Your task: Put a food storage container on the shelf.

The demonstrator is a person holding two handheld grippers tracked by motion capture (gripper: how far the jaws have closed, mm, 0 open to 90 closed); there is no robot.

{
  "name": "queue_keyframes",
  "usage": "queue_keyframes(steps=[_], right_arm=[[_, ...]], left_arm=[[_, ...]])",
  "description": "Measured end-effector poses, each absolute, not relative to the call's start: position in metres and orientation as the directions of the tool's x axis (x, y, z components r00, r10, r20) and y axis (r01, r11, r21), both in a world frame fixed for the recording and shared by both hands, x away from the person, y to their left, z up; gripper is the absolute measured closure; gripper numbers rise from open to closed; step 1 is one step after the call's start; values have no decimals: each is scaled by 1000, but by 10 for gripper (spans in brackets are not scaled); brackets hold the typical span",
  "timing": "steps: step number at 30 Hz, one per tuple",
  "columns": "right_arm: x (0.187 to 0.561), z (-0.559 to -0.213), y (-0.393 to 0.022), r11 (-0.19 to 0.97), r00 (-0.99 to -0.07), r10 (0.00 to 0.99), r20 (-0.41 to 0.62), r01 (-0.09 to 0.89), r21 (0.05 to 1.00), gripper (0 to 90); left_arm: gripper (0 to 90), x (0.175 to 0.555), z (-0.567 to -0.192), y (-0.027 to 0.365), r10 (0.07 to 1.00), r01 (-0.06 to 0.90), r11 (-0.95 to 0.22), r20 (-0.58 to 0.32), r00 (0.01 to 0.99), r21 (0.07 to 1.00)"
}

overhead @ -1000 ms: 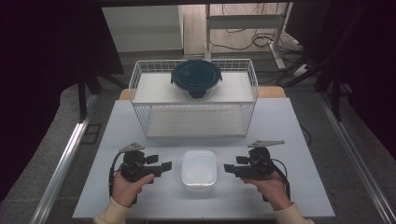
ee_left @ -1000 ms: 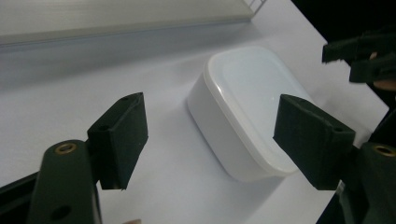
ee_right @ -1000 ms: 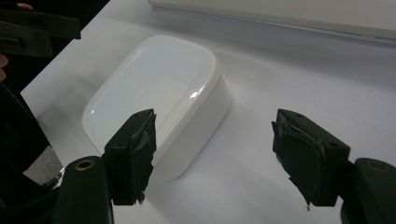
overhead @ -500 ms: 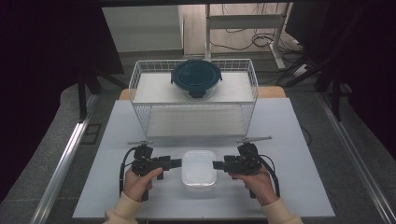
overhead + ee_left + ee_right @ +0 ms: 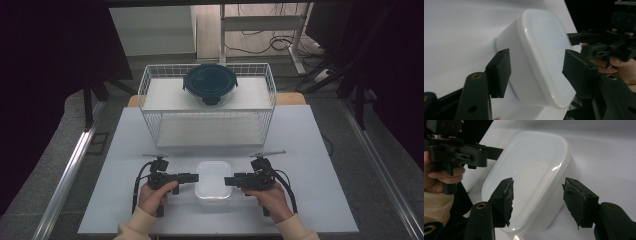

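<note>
Near the front edge of the white tabletop (image 5: 310,150), a lidded translucent white container (image 5: 213,180) is positioned between two hand-held grippers. The left gripper (image 5: 192,177) is brought in from the container's left side and the right gripper (image 5: 231,180) from its right side. In the left gripper view, the jaws are seen standing apart on either side of the container (image 5: 539,57), one along its wall and one over its lid; a gap is visible at each pad, so nothing is pinched yet. In the right gripper view, the same condition is shown: the jaws are spread around the near end of the container (image 5: 529,180), with no pad contact. Both sets of jaws have just been closing, with the container between them.

Behind the work area, a white wire basket (image 5: 150,95) is placed, with a dark blue round lidded bowl (image 5: 210,84) resting on its upper shelf.

The following faults are judged possible:
- The smooth rounded walls may be slid out of the pads if grip is applied too near a corner.
- The container may be tilted or twisted if one gripper is closed or raised ahead of the other.
- The lid may be popped loose if the wall is squeezed too hard.
</note>
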State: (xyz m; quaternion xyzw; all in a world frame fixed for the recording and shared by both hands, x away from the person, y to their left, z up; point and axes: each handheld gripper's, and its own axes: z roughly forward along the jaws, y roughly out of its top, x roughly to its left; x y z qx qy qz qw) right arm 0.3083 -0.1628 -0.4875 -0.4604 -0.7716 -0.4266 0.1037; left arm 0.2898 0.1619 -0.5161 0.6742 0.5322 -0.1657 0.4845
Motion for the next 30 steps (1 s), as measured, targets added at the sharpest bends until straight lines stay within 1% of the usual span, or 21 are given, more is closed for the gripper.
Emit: queue_keyframes(steps=[4,7,10,11,12,16,22,27,30], right_arm=[[308,-492,-162,199,-538,607,585,816,543,447],[308,-495,-163,189,-521,604,603,829,527,530],[309,-498,-167,161,-495,603,626,844,512,612],[310,-498,-170,140,-477,592,650,855,499,640],[310,-499,-172,127,-461,588,665,864,487,650],[310,-503,-177,80,-408,557,723,893,443,682],[309,-502,-180,68,-394,536,746,902,427,715],[308,-500,-185,42,-393,509,766,900,434,776],[308,-499,-188,34,-394,506,767,898,439,796]], left_arm=[[449,290,-518,160,540,883,33,-752,379,468],[567,291,-520,157,513,896,20,-774,371,443],[609,290,-521,157,517,903,33,-780,352,429],[658,290,-522,159,503,905,53,-794,342,423],[688,290,-523,161,492,905,59,-801,341,421],[700,289,-523,161,488,905,63,-804,340,420],[720,284,-518,161,493,899,64,-797,349,433],[780,281,-512,163,477,893,73,-802,360,445],[802,279,-509,163,481,885,74,-794,372,459]])
